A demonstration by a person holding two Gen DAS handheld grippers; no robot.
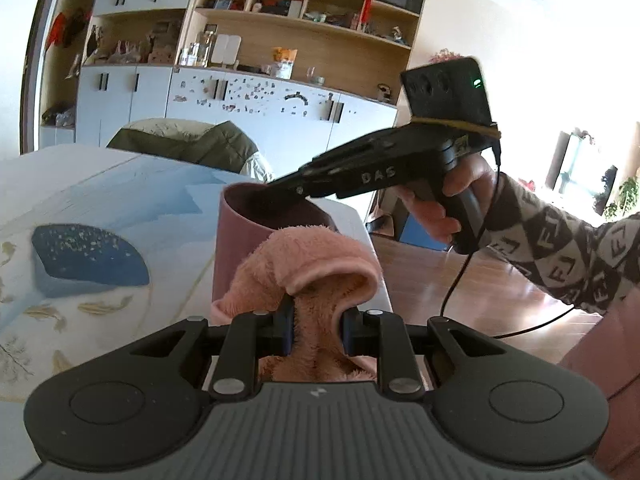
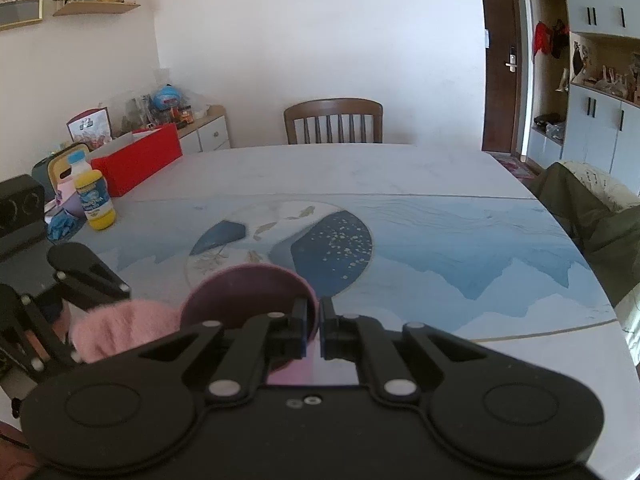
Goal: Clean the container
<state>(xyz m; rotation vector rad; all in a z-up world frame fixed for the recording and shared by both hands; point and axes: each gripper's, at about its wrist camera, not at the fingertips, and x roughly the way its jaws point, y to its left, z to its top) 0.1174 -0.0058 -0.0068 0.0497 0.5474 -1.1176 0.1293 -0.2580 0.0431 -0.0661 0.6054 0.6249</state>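
A pink container (image 1: 240,236) stands on the table, its dark open mouth (image 2: 244,296) facing up. My left gripper (image 1: 316,320) is shut on a fluffy pink cloth (image 1: 308,260), which bulges against the container's near wall, just below the rim. My right gripper (image 2: 316,320) is shut on the container's rim, one finger inside and one outside. In the left wrist view the right gripper (image 1: 292,190) comes in from the right, held by a hand (image 1: 440,208) in a patterned sleeve. The cloth (image 2: 120,330) also shows at the left of the right wrist view.
The table (image 2: 440,232) carries a blue mountain and fish print. At its far left stand a yellow bottle (image 2: 94,196), a red box (image 2: 136,160) and blue gloves (image 2: 62,224). A wooden chair (image 2: 332,120) is at the far edge; a green jacket (image 2: 592,216) hangs at the right.
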